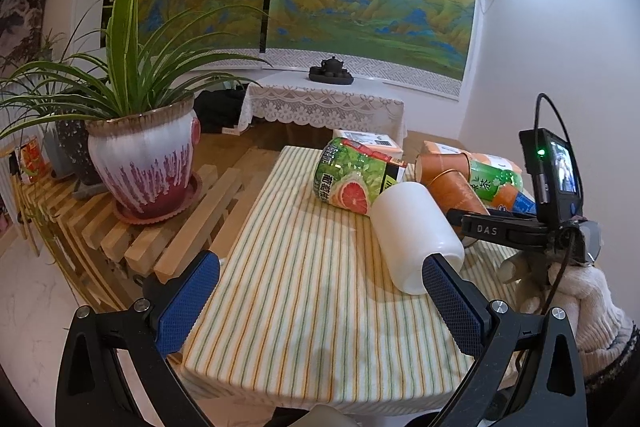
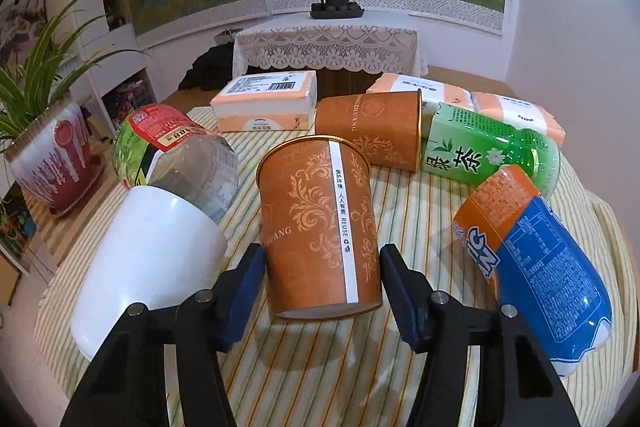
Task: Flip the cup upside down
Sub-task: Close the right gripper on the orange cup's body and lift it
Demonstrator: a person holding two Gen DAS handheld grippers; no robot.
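The right hand-held gripper [image 2: 322, 291] straddled the orange paper cup [image 2: 320, 227] on the striped worktop [image 2: 320, 367], pads not visibly touching it; squeezing could crush it. The left hand-held gripper [image 1: 320, 303] hung released, empty.

Your orange paper cup [image 2: 320, 223], printed with pale scrollwork, tilts off the striped bench [image 2: 320, 367], gold-rimmed mouth facing away.

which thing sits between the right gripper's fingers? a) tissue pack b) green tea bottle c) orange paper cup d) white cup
c: in the right wrist view the orange paper cup stands between the open fingers of the right gripper, while the white cup lies off to the left of them.
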